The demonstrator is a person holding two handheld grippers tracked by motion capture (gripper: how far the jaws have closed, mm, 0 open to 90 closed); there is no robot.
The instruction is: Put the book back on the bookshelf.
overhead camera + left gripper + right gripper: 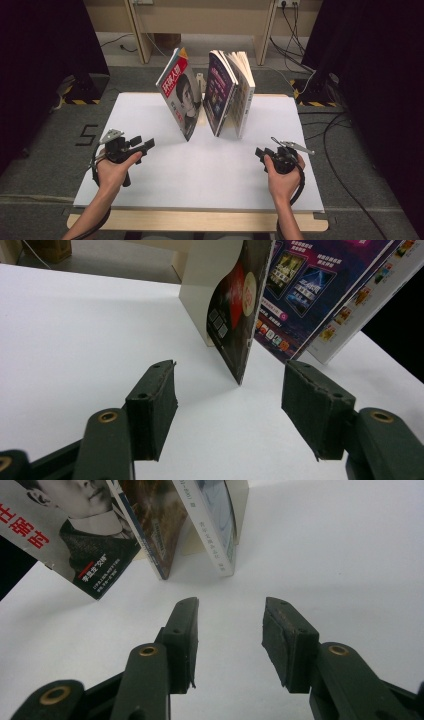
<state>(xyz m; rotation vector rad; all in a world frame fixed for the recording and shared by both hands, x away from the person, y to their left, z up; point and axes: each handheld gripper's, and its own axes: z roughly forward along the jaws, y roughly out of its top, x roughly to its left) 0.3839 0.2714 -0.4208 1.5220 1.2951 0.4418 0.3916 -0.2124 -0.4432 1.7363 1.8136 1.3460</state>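
A magazine with a portrait cover (181, 97) stands tilted near the far middle of the white surface (150, 185), leaning beside two more upright books (231, 95). The left gripper (142, 145) faces its lower edge with fingers (152, 407) spread and empty; the right gripper (261, 152) waits likewise open. The magazine is probably light, floppy and glossy (so slippery): pinching near the spine looks safest.

Two grippers before leaning magazines on the white table (150, 180)

The left gripper (145, 145) sits near the portrait magazine (181, 95); the right gripper (261, 151) rests farther from it, below the purple magazine (220, 92).
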